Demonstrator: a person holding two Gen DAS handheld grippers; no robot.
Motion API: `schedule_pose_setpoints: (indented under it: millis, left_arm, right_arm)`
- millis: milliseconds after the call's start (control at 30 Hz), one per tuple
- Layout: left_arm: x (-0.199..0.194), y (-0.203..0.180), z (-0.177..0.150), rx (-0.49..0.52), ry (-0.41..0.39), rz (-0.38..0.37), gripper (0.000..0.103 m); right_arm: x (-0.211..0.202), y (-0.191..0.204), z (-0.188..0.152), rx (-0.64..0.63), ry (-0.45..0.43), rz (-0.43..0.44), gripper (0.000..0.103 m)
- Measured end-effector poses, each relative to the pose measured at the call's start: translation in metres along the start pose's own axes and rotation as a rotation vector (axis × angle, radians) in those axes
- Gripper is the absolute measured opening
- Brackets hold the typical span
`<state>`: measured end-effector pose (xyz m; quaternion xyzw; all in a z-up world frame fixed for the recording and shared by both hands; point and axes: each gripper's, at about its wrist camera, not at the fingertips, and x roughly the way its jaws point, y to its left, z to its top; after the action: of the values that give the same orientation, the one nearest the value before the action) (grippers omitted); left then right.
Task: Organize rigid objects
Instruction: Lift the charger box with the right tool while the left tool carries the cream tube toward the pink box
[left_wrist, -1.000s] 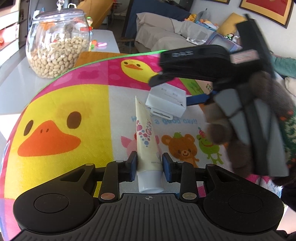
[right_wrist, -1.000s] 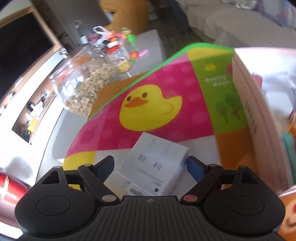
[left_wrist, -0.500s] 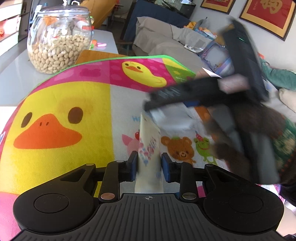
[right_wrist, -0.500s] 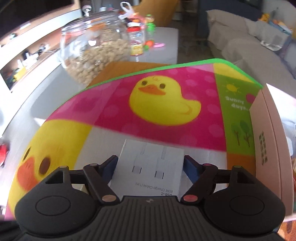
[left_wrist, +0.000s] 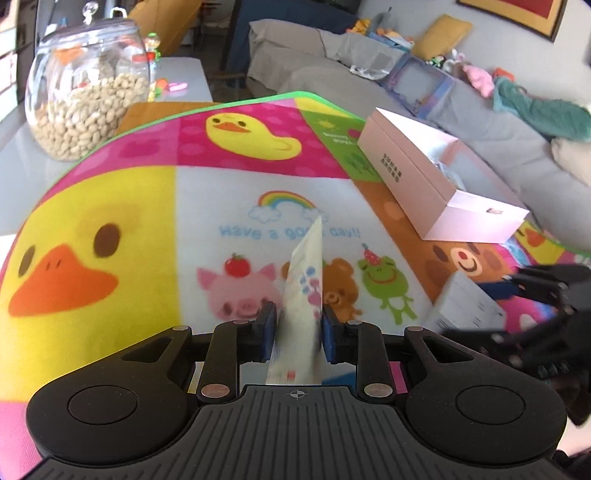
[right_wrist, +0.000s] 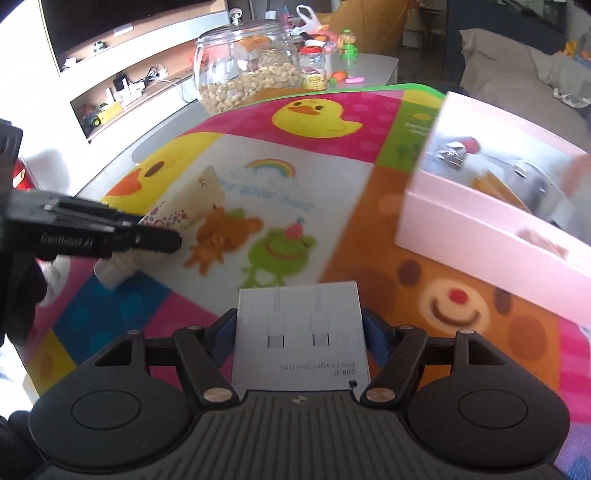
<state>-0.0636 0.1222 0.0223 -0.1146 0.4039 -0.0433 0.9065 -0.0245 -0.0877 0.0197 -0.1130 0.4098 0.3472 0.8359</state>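
Near the open pink cardboard box (right_wrist: 480, 221), which already holds some items, the left tool (left_wrist: 298, 328) pinches a cream plastic tube (left_wrist: 304, 295), having just been closing; the right tool (right_wrist: 299, 339) clamps a small white carton (right_wrist: 301, 339). Both await boxing.

Cartoon-printed fabric mat (left_wrist: 110, 221) in pink, yellow, white and orange; pale pink cardboard box (left_wrist: 413, 177); small white carton (right_wrist: 301, 332) with grey lettering.

This was a home living room. A grey sofa (left_wrist: 369, 55) strewn with cushions and toys stood behind a low table (right_wrist: 373, 66) carrying a glass jar of peanuts (right_wrist: 247, 62), while a cartoon duck blanket (left_wrist: 110, 206) covered the near surface. Wall shelves (right_wrist: 122, 88) under a dark screen held small household items.
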Motion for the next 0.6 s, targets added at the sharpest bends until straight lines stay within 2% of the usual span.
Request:
schedule_pose_setpoints:
  millis: [133,200,267,367,467,533,600]
  left_arm:
    - [0.011,-0.011,0.010,0.010,0.020,0.038,0.028]
    - [0.013,-0.017,0.011,0.051,0.033,0.061,0.029]
    - [0.013,-0.019,0.009,0.073,0.026,0.066,0.029]
    - [0.010,-0.016,0.002,0.056,-0.012,0.058,0.029]
    - [0.007,-0.025,-0.005,0.140,-0.035,0.086,0.029]
    - [0.006,-0.030,-0.010,0.161,-0.047,0.115,0.028]
    - [0.005,-0.035,-0.012,0.191,-0.051,0.133,0.026]
  right_arm:
    - [-0.004,-0.004,-0.013,0.024,-0.054,0.014,0.085]
    - [-0.002,-0.002,-0.016,0.049,-0.068,0.028,0.098]
    - [0.000,0.002,-0.017,0.048,-0.066,0.019,0.103]
    - [0.006,0.014,-0.013,-0.018,-0.033,-0.028,0.103]
    - [0.008,0.012,-0.008,-0.032,-0.043,-0.036,0.101]
    - [0.008,0.005,-0.005,0.005,-0.069,-0.052,0.094]
    - [0.009,0.001,-0.002,0.008,-0.077,-0.070,0.081]
